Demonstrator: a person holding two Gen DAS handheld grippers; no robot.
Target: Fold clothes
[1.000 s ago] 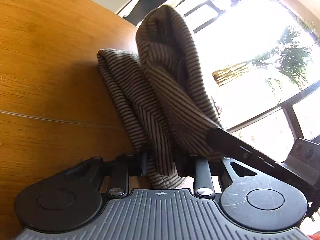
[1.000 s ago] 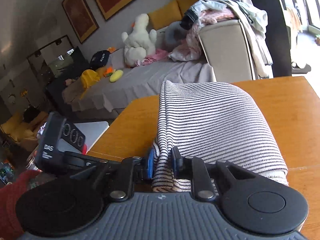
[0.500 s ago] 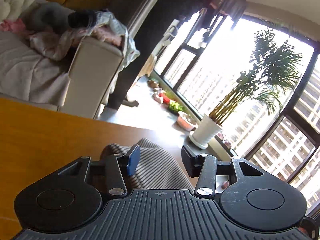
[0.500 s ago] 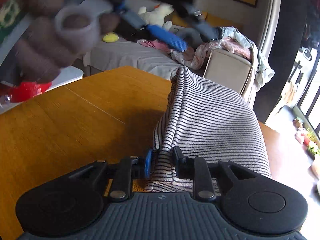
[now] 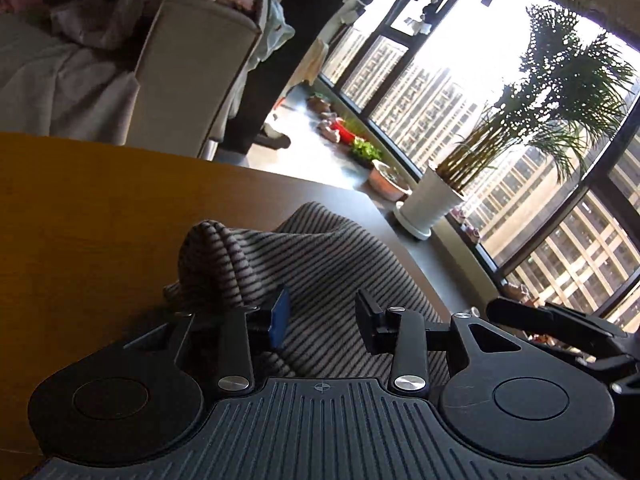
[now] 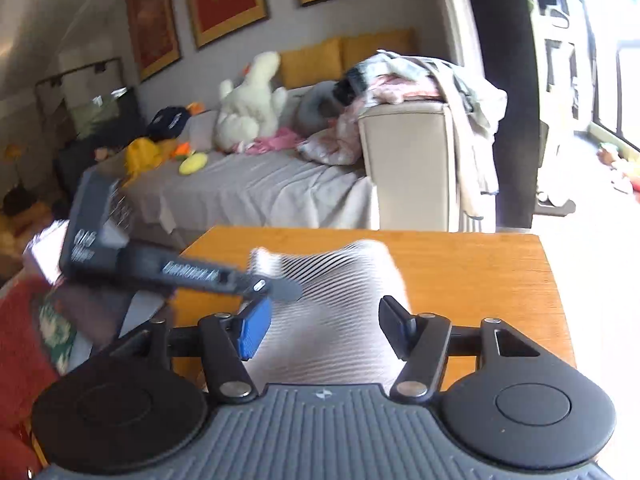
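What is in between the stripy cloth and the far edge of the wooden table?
Nothing: in the right wrist view, bare wood of the orange-brown wooden table runs from the folded black-and-white striped cloth to the table's far edge.

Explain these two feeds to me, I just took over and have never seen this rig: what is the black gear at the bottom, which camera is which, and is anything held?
There is no robot arm: a person carries a two-finger gripper in each hand, with a fisheye camera looking along its fingers. One view shows the left gripper, facing the windows; the other shows the right gripper, facing the sofa. A striped garment lies in a folded bundle on the wooden table. Both pairs of jaws stand apart above the cloth without pinching it, so nothing is held. The right jaws have just been opening, the left closing a little. The blurred black bar at the left of the right view is the other gripper.
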